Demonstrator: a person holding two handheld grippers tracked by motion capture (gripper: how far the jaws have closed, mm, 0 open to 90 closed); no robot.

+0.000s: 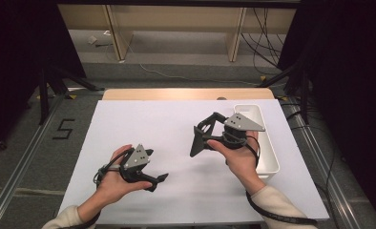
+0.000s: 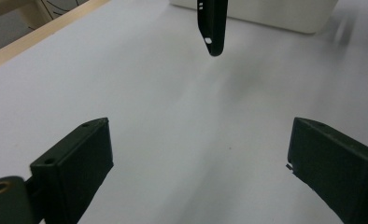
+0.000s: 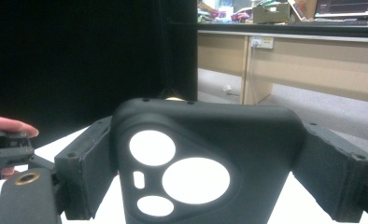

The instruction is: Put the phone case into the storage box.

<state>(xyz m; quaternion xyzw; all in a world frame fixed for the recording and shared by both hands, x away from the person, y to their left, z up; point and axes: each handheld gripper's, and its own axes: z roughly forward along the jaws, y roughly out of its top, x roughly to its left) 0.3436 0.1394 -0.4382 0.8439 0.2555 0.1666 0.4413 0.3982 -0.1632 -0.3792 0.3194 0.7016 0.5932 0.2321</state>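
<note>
Right now the right gripper (image 1: 203, 138) sits above the right half of the white surface (image 1: 176, 124), near its right edge, with its 2 jaws pointing left and down. Its jaws are closed on a black phone case (image 3: 205, 163), pressing it from both sides. In the right gripper view the case stands upright between the jaws with its back toward the camera, showing 3 round camera cutouts and 1 small slot. In the high view the case (image 1: 197, 141) hangs tilted below the jaws, its lower end just above the surface or touching it; I cannot tell which.

Just beside the right hand (image 1: 238, 155), a long white tray (image 1: 271, 157) lies along the right edge of the surface. What lies inside it cannot be made out.

Meanwhile the left gripper (image 1: 160, 180) is low over the front left part of the surface, held in the left hand (image 1: 114, 183) with its jaws pointing right. Its jaws stand wide apart with nothing between them; in the left gripper view bare white surface shows between the 2 black pads (image 2: 79, 163). That view also shows the lower end of the phone case (image 2: 212, 28) hanging farther off, with the white tray (image 2: 285, 18) behind it. The 2 grippers are well apart.
</note>
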